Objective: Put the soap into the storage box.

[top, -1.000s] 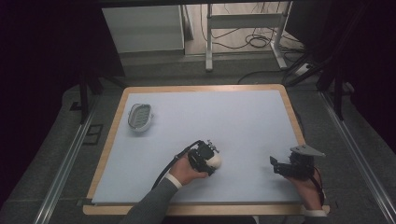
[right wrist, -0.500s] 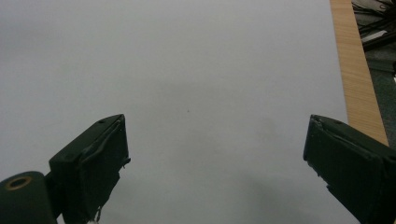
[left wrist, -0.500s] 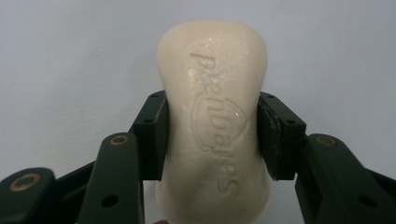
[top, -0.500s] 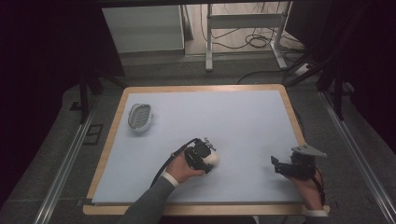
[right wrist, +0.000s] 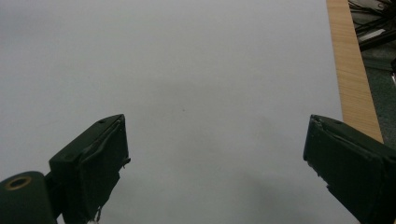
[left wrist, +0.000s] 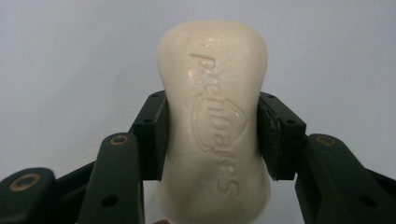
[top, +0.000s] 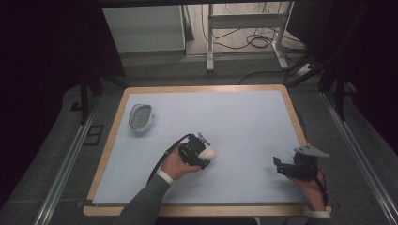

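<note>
The left gripper (top: 202, 152), clamped across the soap bar's (left wrist: 215, 121) waist, holds it lengthwise; the soap dish (top: 141, 117) lies toward the worktop's far-left corner; the right gripper (right wrist: 215, 172) gapes empty.

- My left gripper (top: 202, 151): centre of the high view, pointing to 2 o'clock, jaws clamped on a held load.
- My right gripper (right wrist: 215, 163): at 4 o'clock, jaws spread wide, holding nothing.

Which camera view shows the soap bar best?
The left gripper view: the soap is close, with its embossed lettering readable, clamped between the left gripper's jaws. The high view gives it as a small pale shape at that gripper. The right gripper view looks across bare table.
</note>
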Tool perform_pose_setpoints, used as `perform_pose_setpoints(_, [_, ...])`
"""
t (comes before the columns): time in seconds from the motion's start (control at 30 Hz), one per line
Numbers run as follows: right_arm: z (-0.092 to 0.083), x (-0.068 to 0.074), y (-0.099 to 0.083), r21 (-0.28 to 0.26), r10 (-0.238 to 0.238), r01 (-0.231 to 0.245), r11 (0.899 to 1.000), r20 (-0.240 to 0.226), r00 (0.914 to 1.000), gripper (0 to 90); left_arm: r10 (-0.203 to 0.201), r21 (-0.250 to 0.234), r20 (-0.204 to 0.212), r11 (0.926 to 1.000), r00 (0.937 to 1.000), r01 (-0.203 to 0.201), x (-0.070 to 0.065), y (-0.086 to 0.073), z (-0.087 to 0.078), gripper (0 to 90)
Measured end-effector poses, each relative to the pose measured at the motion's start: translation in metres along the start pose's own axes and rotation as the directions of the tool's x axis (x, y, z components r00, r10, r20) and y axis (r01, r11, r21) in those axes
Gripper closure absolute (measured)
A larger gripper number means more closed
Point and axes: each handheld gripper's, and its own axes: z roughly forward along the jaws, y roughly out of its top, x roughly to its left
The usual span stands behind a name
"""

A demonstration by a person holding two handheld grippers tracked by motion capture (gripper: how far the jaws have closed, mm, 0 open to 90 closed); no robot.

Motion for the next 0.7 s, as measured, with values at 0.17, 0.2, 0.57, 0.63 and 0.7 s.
perform_pose_setpoints(0.17, [0.0,-0.001,0.0,0.001,-0.001,0.001,1.0,0.001,1.0,6.4,-0.017,-0.002,-0.003,0.9999,0.9999,0.017,0.009,-0.001,-0.004,49.7])
perform_pose_setpoints(0.2, [0.0,-0.001,0.0,0.001,-0.001,0.001,1.0,0.001,1.0,6.4,-0.019,0.0,0.0,0.9998,0.9998,0.019,0.01,-0.001,-0.004,49.7])
perform_pose_setpoints(0.57, [0.001,-0.002,-0.001,0.004,-0.002,0.002,1.0,0.004,1.0,6.5,-0.059,0.002,-0.017,0.9983,0.9981,0.059,0.03,-0.007,-0.014,49.7])
perform_pose_setpoints(0.63, [0.001,-0.002,-0.001,0.005,0.001,-0.001,1.0,0.006,1.0,6.5,-0.065,-0.001,-0.025,0.9979,0.9975,0.065,0.033,-0.008,-0.017,49.7])
perform_pose_setpoints(0.7, [0.001,-0.002,-0.001,0.006,0.003,-0.003,1.0,0.007,1.0,6.4,-0.073,-0.007,-0.032,0.9973,0.9968,0.073,0.036,-0.009,-0.02,49.7])
